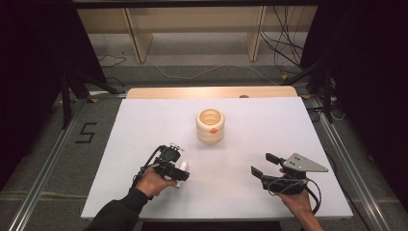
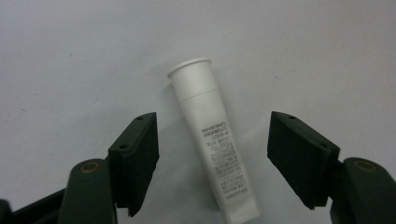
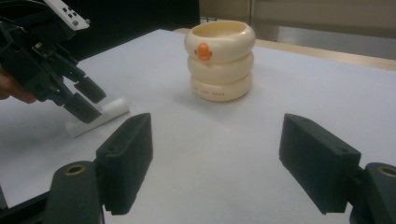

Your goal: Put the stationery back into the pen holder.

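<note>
Left gripper view: left tongs [image 2: 212, 163] straddle white tube [image 2: 212, 144] (untouched); right tongs [image 3: 217, 168] open.

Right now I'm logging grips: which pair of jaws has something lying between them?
The left gripper: the white tube lies between its open jaws. The right gripper frames bare table.

The high view looks forward and down from above the near edge of the white table [image 1: 144, 120], far enough to take in all of it and the floor beyond. The left gripper view looks steeply down, close on the small white printed plastic tube [image 2: 212, 140]. The right gripper view looks low and nearly level across the table, sharing that tube [image 3: 98, 116] and the cream ribbed three-ring cup [image 3: 219, 60] with the high view.
</note>
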A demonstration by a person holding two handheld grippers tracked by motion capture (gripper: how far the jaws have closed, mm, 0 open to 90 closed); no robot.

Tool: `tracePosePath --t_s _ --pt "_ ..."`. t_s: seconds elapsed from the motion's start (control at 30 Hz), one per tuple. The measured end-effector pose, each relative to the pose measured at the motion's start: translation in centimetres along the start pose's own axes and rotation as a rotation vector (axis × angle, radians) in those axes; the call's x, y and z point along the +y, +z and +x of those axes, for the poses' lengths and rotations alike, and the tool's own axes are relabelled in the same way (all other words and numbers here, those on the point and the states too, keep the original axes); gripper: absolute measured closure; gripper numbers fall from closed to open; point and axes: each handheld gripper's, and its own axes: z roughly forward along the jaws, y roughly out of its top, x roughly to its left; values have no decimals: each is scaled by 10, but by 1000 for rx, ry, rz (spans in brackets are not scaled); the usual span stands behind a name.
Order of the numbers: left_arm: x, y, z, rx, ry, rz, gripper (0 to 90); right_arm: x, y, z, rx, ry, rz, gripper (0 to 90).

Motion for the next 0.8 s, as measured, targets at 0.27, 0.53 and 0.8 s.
tracePosePath --t_s 0.27,0.53,0.8 --pt "-1 6 -2 16 5 21 417 1 3 1 4 -8 7 265" --pt "-1 9 -3 14 9 17 500 1 4 2 4 -9 9 266" --pt "0 13 -3 22 25 35 562 2 3 2 0 -9 2 270"
